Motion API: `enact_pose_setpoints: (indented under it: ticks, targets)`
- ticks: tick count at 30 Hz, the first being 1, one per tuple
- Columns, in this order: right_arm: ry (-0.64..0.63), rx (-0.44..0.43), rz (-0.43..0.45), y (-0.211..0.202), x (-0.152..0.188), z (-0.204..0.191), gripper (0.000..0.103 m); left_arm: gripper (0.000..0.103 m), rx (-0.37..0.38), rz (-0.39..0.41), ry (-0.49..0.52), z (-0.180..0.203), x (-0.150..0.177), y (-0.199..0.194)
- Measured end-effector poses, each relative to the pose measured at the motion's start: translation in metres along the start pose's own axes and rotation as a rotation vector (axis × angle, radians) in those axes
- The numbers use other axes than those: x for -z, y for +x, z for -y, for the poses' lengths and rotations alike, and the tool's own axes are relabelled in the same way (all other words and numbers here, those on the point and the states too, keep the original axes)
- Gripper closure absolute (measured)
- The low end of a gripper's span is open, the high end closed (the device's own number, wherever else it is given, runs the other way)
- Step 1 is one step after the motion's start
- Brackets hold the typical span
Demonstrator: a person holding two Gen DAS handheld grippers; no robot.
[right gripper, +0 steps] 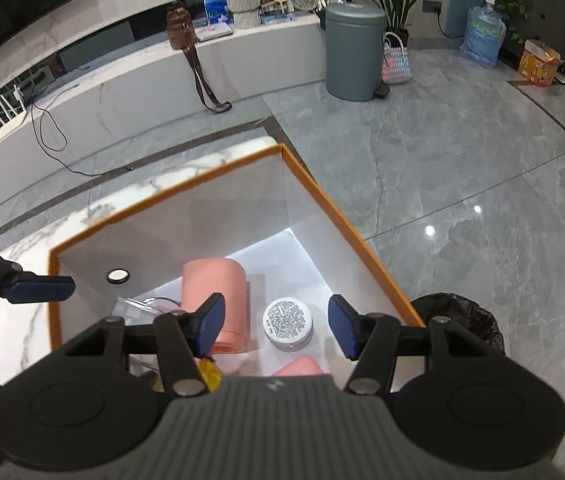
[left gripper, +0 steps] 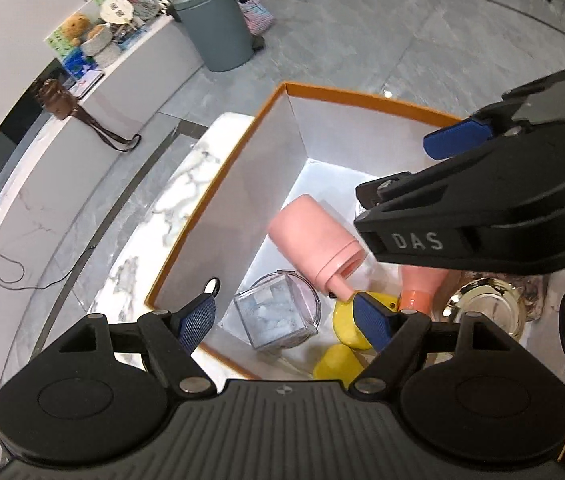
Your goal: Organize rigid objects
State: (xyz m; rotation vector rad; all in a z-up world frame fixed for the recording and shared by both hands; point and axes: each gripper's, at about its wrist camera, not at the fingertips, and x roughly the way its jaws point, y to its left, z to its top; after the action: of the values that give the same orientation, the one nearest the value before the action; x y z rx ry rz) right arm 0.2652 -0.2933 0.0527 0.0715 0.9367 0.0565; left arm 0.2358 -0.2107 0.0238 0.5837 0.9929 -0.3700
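An orange-rimmed box [left gripper: 218, 184] with white walls stands on the marble counter. In it lie a pink bottle [left gripper: 314, 240] on its side, a clear cube container [left gripper: 274, 322], yellow pieces [left gripper: 340, 360], an orange-pink bottle [left gripper: 422, 284] and a shiny round tin [left gripper: 490, 308]. My left gripper [left gripper: 285, 322] hangs open above the cube container, holding nothing. My right gripper [right gripper: 277, 326] is open over a white round jar [right gripper: 288, 322] with a printed lid, beside the pink bottle [right gripper: 216, 300]; its pads touch nothing. In the left wrist view the right gripper [left gripper: 410, 168] hovers over the box's right side.
A black bin bag [right gripper: 458, 320] sits just right of the box [right gripper: 346, 220]. Beyond the counter edge lie grey floor tiles, a grey-green pedal bin [right gripper: 354, 52], a woven basket [right gripper: 396, 60] and a ledge with a brown bag [right gripper: 180, 28] and toys.
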Motion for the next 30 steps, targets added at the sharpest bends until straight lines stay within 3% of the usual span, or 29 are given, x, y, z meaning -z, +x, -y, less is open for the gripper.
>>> enact_pose_setpoints:
  ticks: [6, 11, 18, 30]
  targets:
    - [-0.008, 0.001, 0.033, -0.023, 0.004, -0.001, 0.046, 0.011, -0.018, 0.025, -0.036, 0.002, 0.007, -0.019]
    - [-0.014, -0.002, 0.061, -0.044, 0.007, -0.003, 0.045, 0.011, 0.008, 0.054, -0.114, 0.002, 0.016, -0.035]
    - [-0.053, 0.009, 0.084, -0.063, 0.021, -0.006, 0.045, 0.011, 0.054, 0.130, -0.314, -0.005, 0.035, -0.056]
    - [-0.048, 0.030, 0.157, -0.099, 0.059, 0.015, 0.044, 0.008, 0.000, 0.209, -0.475, 0.013, 0.078, -0.076]
